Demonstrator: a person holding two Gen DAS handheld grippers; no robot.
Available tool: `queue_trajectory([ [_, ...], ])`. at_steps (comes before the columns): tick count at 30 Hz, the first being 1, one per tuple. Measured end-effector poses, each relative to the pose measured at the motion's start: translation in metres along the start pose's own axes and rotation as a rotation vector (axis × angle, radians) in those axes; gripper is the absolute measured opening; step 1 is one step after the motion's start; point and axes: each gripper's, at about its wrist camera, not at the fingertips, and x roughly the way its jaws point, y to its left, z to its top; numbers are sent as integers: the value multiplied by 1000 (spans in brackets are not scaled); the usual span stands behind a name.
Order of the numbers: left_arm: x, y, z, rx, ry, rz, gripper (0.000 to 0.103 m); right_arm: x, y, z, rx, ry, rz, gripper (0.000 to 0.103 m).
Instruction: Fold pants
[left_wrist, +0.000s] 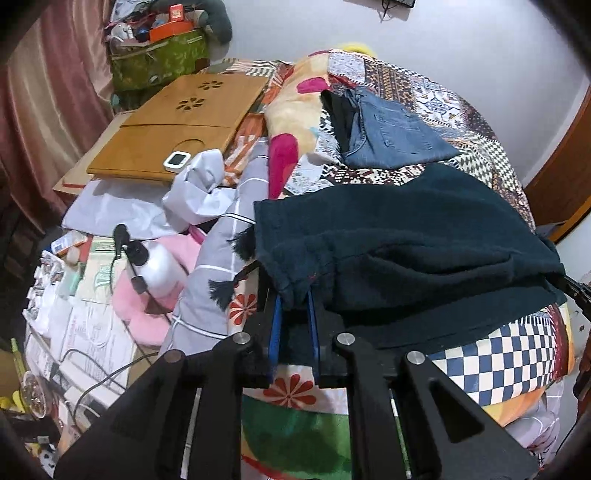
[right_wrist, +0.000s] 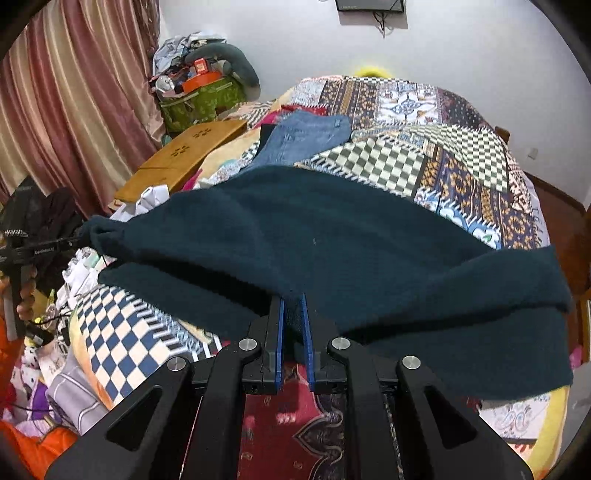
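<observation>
Dark teal fleece pants (left_wrist: 406, 236) lie stretched across the patchwork bed, folded lengthwise. My left gripper (left_wrist: 293, 299) is shut on the waistband end, where tasselled drawstrings (left_wrist: 221, 291) hang. My right gripper (right_wrist: 293, 302) is shut on the near edge of the pants (right_wrist: 314, 236) at their middle, holding it a little above the quilt. The left gripper also shows in the right wrist view (right_wrist: 79, 238), pinching the far left end. One leg end (right_wrist: 517, 332) drapes at the right.
Folded blue jeans (left_wrist: 391, 133) lie further back on the quilt (right_wrist: 443, 162). A wooden lap tray (left_wrist: 177, 122) with a small white device (left_wrist: 176, 161) sits at left. Grey bedding, a white bottle (left_wrist: 159, 266), cables and papers clutter the left side. Curtains hang at left.
</observation>
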Motion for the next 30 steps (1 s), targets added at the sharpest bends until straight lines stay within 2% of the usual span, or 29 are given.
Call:
queue_trajectory([
  [4, -8, -10, 8, 33, -20, 46, 21, -11, 0, -2, 9, -14, -5, 12],
  [6, -11, -15, 15, 45, -30, 53, 27, -20, -6, -1, 24, -28, -17, 18],
  [8, -17, -24, 25, 60, -58, 51, 34, -30, -19, 1, 58, -49, -38, 35],
  [10, -22, -36, 36, 79, -86, 46, 50, -39, -30, 3, 93, -76, -55, 48],
  [11, -22, -42, 41, 88, -96, 45, 54, -45, -39, 3, 114, -94, -71, 55],
  [14, -20, -63, 60, 119, -117, 33, 61, -59, -67, 5, 173, -130, -141, 64],
  [19, -2, -90, 90, 139, -132, 41, 88, -71, -128, 7, 304, -143, -236, 65],
  [25, 34, -119, 124, 140, -95, 24, 91, -68, -202, 8, 454, -115, -320, 66],
  [30, 66, -145, 146, 177, -55, 29, 91, -48, -262, 16, 566, -77, -348, 66],
])
